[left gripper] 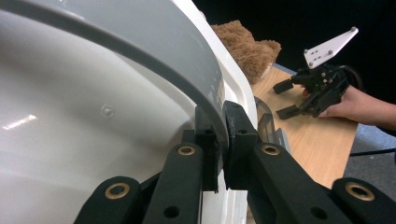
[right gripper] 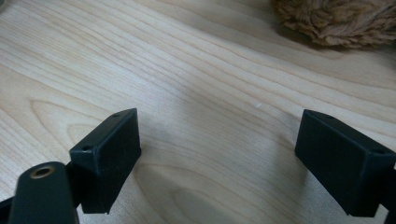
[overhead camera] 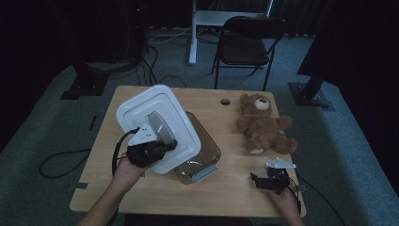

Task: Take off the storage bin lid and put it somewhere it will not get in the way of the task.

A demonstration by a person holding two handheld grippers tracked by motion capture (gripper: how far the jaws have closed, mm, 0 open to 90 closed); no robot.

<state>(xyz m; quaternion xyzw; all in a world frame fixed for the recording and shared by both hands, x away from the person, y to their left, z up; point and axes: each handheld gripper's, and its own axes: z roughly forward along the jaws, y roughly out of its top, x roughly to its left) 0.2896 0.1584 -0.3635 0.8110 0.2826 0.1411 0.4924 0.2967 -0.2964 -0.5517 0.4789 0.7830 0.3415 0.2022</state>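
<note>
Our left gripper (left gripper: 223,140) pinches the lid (overhead camera: 155,120) rim; we keep it clamped and lift clear of the box (overhead camera: 207,150). Our right gripper (right gripper: 217,163) rests wide open, empty.

A light wooden table (overhead camera: 155,188) carried a clear plastic container (overhead camera: 202,157) near its middle and a brown teddy bear (overhead camera: 263,125) toward its far right corner, well apart from each other.
</note>
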